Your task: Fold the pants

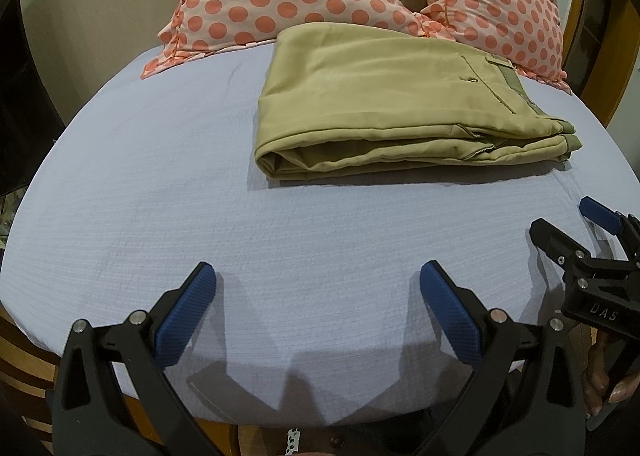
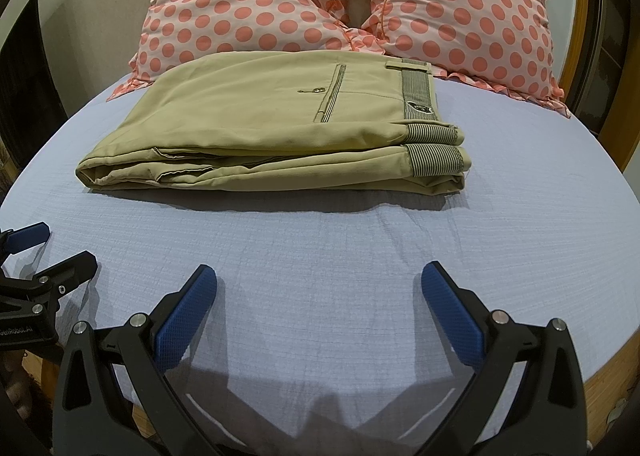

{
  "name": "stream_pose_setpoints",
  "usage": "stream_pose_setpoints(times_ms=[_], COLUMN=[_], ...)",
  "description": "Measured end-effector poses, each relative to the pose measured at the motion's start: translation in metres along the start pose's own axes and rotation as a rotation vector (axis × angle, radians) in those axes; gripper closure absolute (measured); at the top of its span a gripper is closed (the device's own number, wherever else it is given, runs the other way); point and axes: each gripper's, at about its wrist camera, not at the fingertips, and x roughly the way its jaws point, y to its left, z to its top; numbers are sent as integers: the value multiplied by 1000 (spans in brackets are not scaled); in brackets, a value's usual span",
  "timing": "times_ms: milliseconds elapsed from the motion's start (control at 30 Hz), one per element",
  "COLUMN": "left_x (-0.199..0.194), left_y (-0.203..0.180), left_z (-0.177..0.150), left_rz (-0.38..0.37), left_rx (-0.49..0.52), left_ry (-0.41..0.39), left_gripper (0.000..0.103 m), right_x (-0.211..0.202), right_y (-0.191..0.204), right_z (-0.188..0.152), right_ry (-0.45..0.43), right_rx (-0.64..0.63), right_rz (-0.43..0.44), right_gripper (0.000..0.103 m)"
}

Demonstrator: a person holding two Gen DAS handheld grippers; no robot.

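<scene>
Taking the folded khaki pants as the landmark: to their left and nearer the bed's foot, the left gripper hovers over the pale blue bedsheet with its blue pads spread wide and nothing between them. The pants themselves lie in a compact stack of layers, striped waistband at their right end, back pocket up, which suggests the folding is essentially done. Behind them, two polka-dot pillows lean at the headboard. In front of the pants' right half, the right gripper hangs equally spread and empty, likely backed off so the stack is not disturbed.
</scene>
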Motion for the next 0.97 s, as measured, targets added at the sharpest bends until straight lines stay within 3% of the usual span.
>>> stream_pose_setpoints(times_ms=[967], left_x=[0], left_y=[1], left_z=[1], left_rz=[2], left_rx=[-3], left_ry=[-13], left_gripper=[2], right_x=[-1], right_y=[-2], right_z=[0], right_ry=[0], right_rx=[-1], right_rz=[2], right_gripper=[1])
